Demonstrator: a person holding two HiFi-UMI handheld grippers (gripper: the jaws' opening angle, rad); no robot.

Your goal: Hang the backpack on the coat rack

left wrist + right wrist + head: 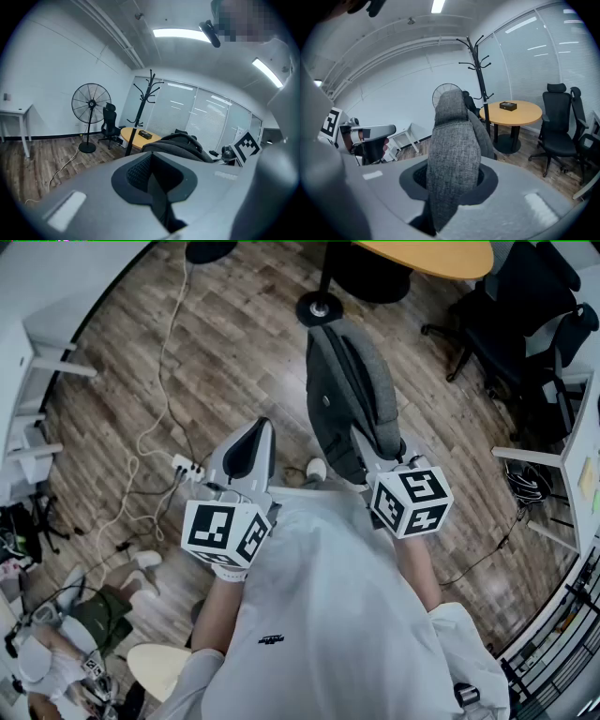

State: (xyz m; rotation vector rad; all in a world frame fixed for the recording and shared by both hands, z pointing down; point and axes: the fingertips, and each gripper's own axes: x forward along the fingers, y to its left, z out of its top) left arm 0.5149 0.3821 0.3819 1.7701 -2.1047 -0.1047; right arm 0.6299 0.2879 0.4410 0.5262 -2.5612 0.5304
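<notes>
The dark grey backpack (349,399) hangs in front of me from my right gripper (377,454), which is shut on its grey woven strap (452,154). In the right gripper view the strap fills the jaw gap and rises out of it. The black coat rack (319,307) stands just beyond the pack, its round base on the wood floor; its hooked top (478,56) shows past the strap. My left gripper (248,454) sits to the left of the pack, apart from it, jaws together on nothing. The left gripper view shows the rack (140,112) and backpack (180,143) ahead.
A round wooden table (441,254) and black office chairs (525,324) stand beyond the rack to the right. A standing fan (91,105) is at the left wall. A power strip (186,467) with cable lies on the floor. White desks (37,362) flank the room.
</notes>
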